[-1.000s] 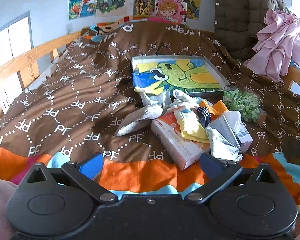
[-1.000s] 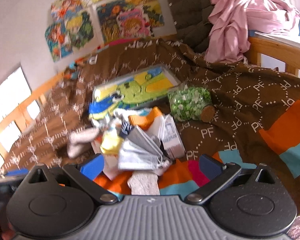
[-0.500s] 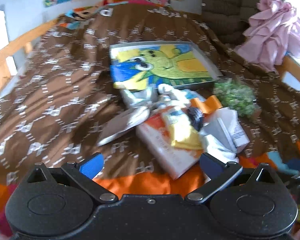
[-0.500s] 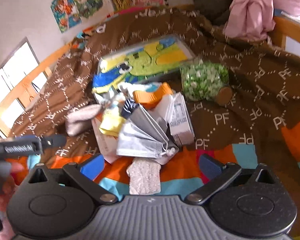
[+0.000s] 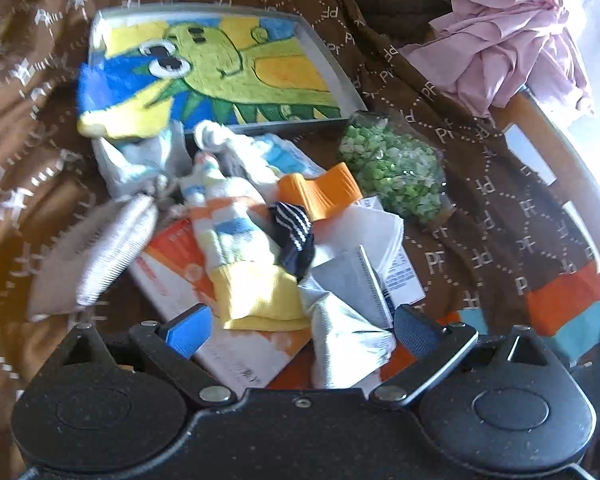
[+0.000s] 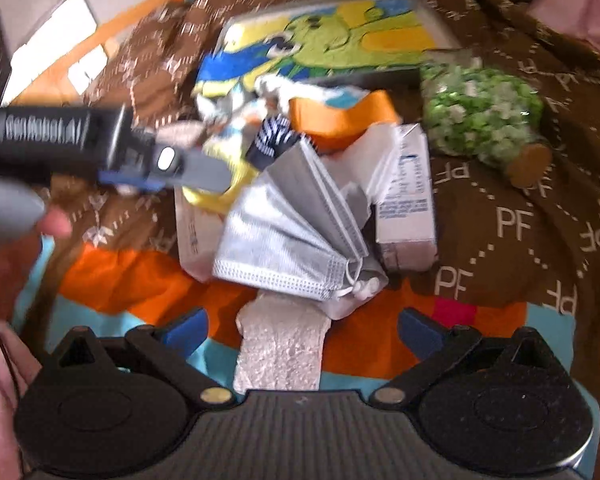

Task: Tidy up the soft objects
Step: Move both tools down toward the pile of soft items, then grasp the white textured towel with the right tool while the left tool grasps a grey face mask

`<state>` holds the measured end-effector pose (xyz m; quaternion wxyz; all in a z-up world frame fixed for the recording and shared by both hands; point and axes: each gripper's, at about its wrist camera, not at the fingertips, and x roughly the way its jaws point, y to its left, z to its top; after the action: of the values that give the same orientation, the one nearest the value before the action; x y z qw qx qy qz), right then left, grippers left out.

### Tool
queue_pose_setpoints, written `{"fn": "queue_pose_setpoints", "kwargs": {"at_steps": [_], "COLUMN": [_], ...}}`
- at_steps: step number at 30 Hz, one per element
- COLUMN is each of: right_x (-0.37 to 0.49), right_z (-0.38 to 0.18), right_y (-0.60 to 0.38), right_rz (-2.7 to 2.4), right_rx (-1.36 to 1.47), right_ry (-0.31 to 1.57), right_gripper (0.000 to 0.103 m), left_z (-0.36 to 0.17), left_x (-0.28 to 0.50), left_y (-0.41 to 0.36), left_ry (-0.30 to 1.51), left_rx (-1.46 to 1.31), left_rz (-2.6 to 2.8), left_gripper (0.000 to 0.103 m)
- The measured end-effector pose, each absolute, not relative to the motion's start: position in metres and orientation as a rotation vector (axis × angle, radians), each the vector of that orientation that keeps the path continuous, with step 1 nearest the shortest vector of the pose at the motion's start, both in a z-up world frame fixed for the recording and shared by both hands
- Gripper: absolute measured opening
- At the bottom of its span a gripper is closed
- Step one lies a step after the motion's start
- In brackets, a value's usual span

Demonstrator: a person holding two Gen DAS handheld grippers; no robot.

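A heap of soft things lies on the brown bedspread. It holds a yellow striped sock [image 5: 244, 272], a grey sock [image 5: 112, 248], a navy striped sock [image 5: 294, 236], an orange cloth [image 5: 320, 192] and grey face masks [image 6: 288, 224]. My left gripper [image 5: 300, 328] is open, just above the yellow sock and the masks' near end. It shows from the side in the right wrist view [image 6: 160, 168]. My right gripper [image 6: 300, 332] is open over a white textured sock [image 6: 280, 352], below the masks.
A red-and-white carton [image 5: 228, 344] lies under the socks, with a small white box [image 6: 408, 200] beside the masks. A framed dinosaur picture [image 5: 240, 64], a jar of green beads [image 5: 396, 168] and pink clothing [image 5: 508, 32] lie beyond. A wooden bed rail [image 5: 548, 152] runs right.
Both grippers have moved forward and down toward the heap, which now fills both views. The left gripper has come into the right wrist view. Both stay open.
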<state>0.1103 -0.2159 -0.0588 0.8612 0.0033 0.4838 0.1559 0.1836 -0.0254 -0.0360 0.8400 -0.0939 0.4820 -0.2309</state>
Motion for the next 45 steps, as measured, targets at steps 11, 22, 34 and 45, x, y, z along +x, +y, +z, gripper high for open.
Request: {"fn": "queue_pose_setpoints", "kwargs": {"at_steps": [11, 22, 34, 45], "right_x": [0.125, 0.121, 0.120, 0.105], "right_z": [-0.081, -0.093, -0.092, -0.076], "right_y": [-0.204, -0.183, -0.172, -0.177], "right_rz": [0.378, 0.385, 0.357, 0.370], "right_rx": [0.004, -0.101, -0.164, -0.191], "right_ry": [1.097, 1.134, 1.112, 0.996], "right_gripper": [0.098, 0.091, 0.060, 0.058], "left_z": [-0.066, -0.076, -0.079, -0.038], "left_x": [0.191, 0.188, 0.183, 0.160], "left_y": [-0.026, -0.034, -0.029, -0.030], "left_ry": [1.163, 1.200, 1.156, 0.894], "left_rx": [-0.340, -0.421, -0.420, -0.285], "left_rz": [-0.575, -0.644, -0.602, -0.644], "left_gripper": [0.090, 0.076, 0.011, 0.003]}}
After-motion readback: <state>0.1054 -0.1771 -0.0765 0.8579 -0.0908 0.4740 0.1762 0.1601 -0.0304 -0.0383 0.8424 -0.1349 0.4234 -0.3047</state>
